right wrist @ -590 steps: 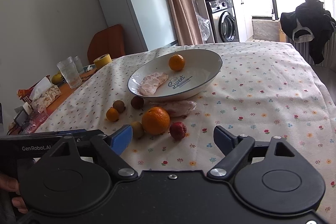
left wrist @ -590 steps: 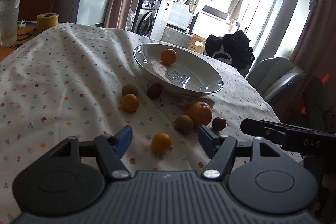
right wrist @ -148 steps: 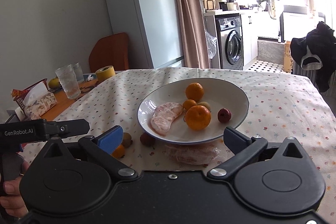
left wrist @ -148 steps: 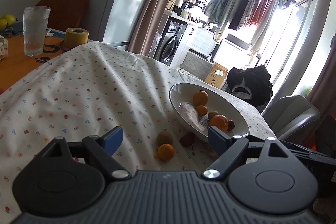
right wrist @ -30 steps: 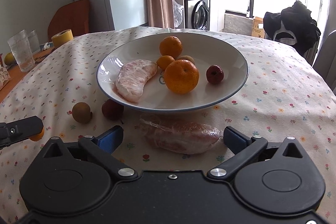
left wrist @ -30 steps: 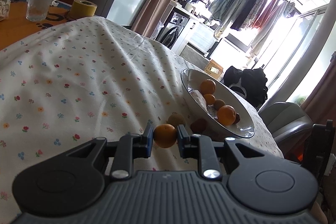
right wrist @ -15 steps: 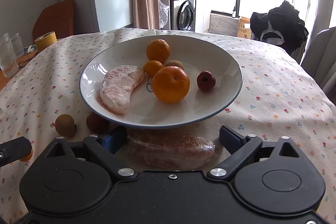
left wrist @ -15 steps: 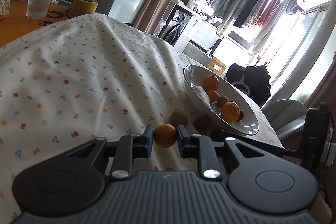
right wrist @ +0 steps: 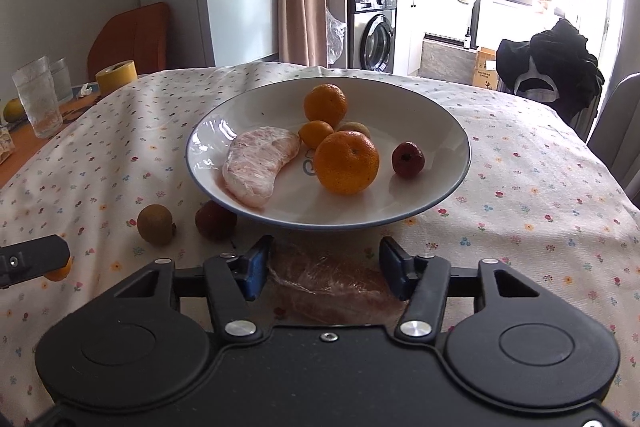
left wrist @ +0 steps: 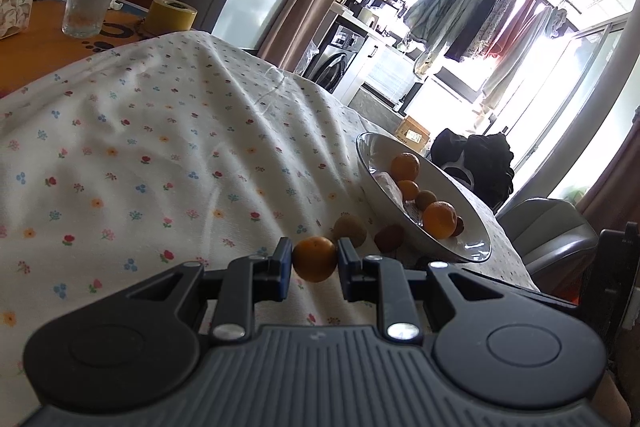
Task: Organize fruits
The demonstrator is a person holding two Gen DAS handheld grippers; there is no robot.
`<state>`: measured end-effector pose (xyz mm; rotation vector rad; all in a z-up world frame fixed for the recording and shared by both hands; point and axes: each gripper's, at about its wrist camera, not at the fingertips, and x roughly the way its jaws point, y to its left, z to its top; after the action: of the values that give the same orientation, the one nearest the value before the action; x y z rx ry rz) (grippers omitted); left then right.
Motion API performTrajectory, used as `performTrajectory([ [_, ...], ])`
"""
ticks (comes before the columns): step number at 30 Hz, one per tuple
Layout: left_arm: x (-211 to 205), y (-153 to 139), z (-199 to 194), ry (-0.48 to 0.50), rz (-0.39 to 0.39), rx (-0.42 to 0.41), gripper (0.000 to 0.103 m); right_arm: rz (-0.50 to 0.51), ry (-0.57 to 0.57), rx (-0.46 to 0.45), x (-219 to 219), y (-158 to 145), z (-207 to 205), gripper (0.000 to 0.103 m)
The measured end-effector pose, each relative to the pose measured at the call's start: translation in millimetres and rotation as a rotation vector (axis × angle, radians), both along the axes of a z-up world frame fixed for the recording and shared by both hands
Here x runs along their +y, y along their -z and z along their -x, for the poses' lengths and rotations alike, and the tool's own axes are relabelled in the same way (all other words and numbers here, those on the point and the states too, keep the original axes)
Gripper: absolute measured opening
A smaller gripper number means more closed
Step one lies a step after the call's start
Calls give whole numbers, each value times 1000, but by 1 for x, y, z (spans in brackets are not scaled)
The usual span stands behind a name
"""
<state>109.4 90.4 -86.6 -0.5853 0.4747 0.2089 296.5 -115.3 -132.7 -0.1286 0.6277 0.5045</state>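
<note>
My left gripper (left wrist: 314, 259) is shut on a small orange (left wrist: 314, 258), held just above the flowered cloth to the left of the white plate (left wrist: 460, 239). A brown fruit (left wrist: 350, 230) and a dark red fruit (left wrist: 389, 237) lie beside the plate. In the right wrist view the plate (right wrist: 432, 123) holds a large orange (right wrist: 346, 163), two smaller oranges, a red fruit (right wrist: 407, 159) and a wrapped pomelo segment (right wrist: 260, 163). My right gripper (right wrist: 324, 265) is shut on a second wrapped pomelo segment (right wrist: 328, 287), which lies on the cloth in front of the plate.
Two glasses (right wrist: 38, 99) and a yellow tape roll (right wrist: 116, 75) stand on the bare wood at the far left. A grey chair (left wrist: 556, 235) is past the table's right edge. The left gripper's finger (right wrist: 32, 259) shows at the left edge of the right wrist view.
My right gripper has moved forward and its fingers have drawn in around the wrapped segment on the cloth. My left gripper still grips the small orange and has shifted slightly.
</note>
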Motion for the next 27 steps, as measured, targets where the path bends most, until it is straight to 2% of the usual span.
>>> performTrajectory([
  [10, -4, -2, 3, 11, 1, -5, 22, 24, -60, -10, -6, 1, 9, 56],
  [11, -4, -2, 3, 13, 1, -6, 22, 25, -59, -4, -6, 0, 8, 58],
  [12, -5, -2, 3, 14, 2, -5, 22, 30, -48, 3, -6, 0, 7, 66],
  [13, -5, -2, 2, 16, 3, -5, 22, 30, -35, 6, -7, 0, 6, 77],
  [15, -5, -2, 1, 19, 2, -6, 22, 18, 3, 10, -11, -1, 7, 91],
  [21, -3, 1, -3, 32, 18, -5, 22, -50, 64, 51, -19, -6, 15, 94],
  [27, 3, 4, -2, 44, 26, -6, 22, -75, 121, 106, -13, 1, 17, 94],
])
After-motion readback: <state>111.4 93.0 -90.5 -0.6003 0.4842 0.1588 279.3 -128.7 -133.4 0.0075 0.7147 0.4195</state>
